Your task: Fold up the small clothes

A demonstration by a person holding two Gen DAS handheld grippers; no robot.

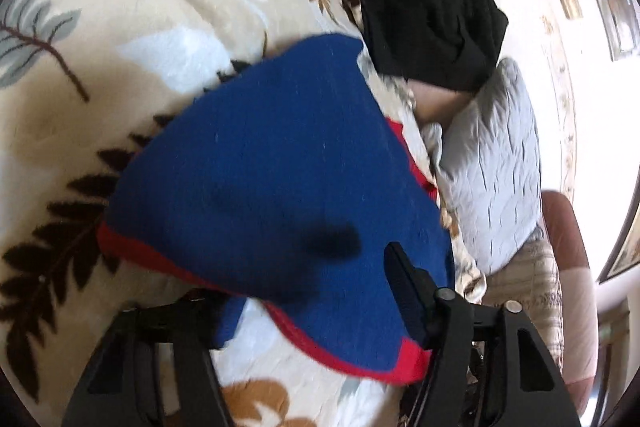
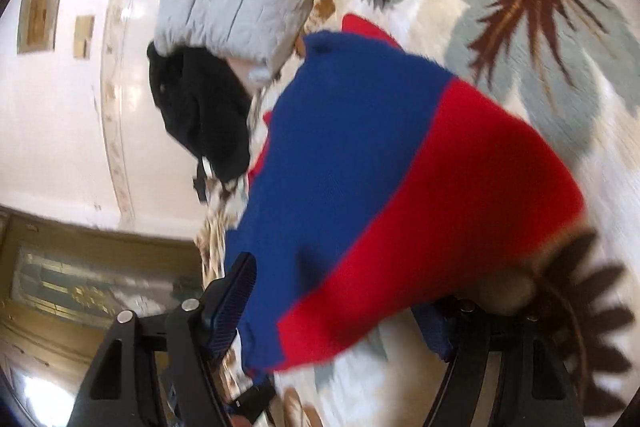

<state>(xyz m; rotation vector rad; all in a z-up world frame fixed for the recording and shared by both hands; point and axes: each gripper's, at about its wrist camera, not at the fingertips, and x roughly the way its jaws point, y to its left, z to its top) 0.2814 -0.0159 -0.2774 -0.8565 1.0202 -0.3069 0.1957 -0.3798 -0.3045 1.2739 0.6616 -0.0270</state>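
A small blue garment with red trim (image 1: 280, 171) lies over the leaf-patterned blanket (image 1: 120, 27), partly lifted. In the left wrist view my left gripper (image 1: 312, 299) has its fingers wide apart; the cloth drapes between them and hides the left finger's tip. In the right wrist view the same blue and red garment (image 2: 380, 187) hangs across my right gripper (image 2: 344, 307). Its left finger (image 2: 236, 291) is bare and stands apart from the right one, which the cloth covers.
A black garment (image 1: 432, 15) is heaped at the far edge of the blanket, also in the right wrist view (image 2: 200, 115). A grey quilted pillow (image 1: 496, 163) lies beside it. A white wall (image 2: 60, 127) with frames stands beyond.
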